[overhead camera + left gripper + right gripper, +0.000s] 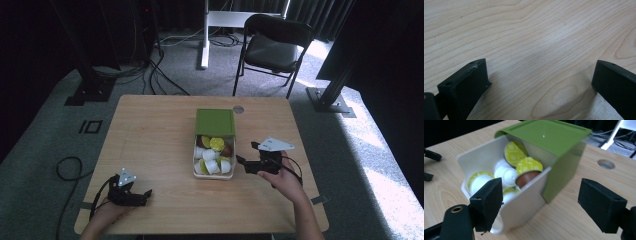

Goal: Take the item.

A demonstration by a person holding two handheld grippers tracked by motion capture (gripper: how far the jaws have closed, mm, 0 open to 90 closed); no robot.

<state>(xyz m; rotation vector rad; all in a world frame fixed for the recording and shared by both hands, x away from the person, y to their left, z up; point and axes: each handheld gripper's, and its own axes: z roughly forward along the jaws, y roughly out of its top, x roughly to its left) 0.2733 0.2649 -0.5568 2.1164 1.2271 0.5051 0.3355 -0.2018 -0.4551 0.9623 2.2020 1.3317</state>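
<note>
Dark curtains close off the back of the room, and a black folding chair [274, 46] stands on the grey carpet beyond the far edge of a pale wooden table [155, 135]. Cables trail over the floor behind the table's far-left corner.

Near the middle of the table sits a white box [213, 174] with a green lid [215, 122]. The lid covers the far half of the box, and the near half lies open. Inside is a heap of small capsules [212, 155], most of them white with yellow-green foil tops, and one brown one [527, 177] lying against the box's right wall. A small round hole [238, 109] is set in the tabletop just beyond the far-right corner of the lid.

The right gripper [246, 154] hangs just beside the box's right wall, held in the person's right hand [283, 179] and pointing at the box. Its jaws are spread wide, with nothing between them. In the right gripper view one jaw stands in front of the box's near corner and the other stands out over bare wood. I cannot tell whether either jaw touches the box.

The left gripper [145, 196] sits low over the table well to the left of the box and nearer the person. Its jaws are also wide apart, with bare wood grain between them in the left gripper view.
</note>
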